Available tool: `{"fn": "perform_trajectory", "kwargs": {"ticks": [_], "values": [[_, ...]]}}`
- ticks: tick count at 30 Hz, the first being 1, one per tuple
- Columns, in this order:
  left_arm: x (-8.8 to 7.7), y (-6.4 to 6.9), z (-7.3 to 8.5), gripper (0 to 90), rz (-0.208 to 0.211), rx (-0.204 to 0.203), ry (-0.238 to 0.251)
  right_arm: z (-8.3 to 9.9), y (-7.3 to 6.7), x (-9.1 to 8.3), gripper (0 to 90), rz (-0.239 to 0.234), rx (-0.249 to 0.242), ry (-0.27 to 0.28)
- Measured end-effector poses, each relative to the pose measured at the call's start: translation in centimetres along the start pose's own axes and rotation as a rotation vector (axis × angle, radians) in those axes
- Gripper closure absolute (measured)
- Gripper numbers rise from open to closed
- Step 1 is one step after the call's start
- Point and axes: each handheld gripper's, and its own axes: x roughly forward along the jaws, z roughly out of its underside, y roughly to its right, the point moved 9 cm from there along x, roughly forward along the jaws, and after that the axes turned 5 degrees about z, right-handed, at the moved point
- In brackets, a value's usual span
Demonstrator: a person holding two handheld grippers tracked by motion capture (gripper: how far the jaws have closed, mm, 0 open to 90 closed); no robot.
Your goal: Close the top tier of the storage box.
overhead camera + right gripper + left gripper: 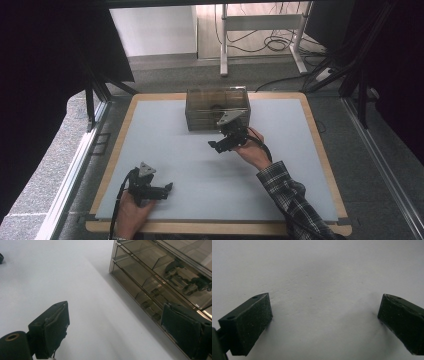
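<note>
Two tools, both spread and empty. Right tool point(226, 143) sits just in front of the smoked clear drawer box point(217, 107) at the worktop's point(200, 170) far edge; left tool point(159, 190) rests near the front edge. Risk: a jaw clips the box front and shoves it back. Drawer contents and handles unreadable through tint and reflections

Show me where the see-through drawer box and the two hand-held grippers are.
drawer box point(200, 102), high view, its top near the left end.
right gripper point(214, 145), high view, between its fingertips.
left gripper point(169, 187), high view, between its fingertips.
</note>
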Motion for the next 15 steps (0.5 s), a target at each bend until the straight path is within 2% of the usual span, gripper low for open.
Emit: {"fn": "perform_trajectory", "kwargs": {"ticks": [15], "values": [[0.00, 0.02, -0.01, 0.0, 0.000, -0.001, 0.001, 0.90, -0.68, -0.32, 6.0, -0.009, -0.025, -0.020]]}}
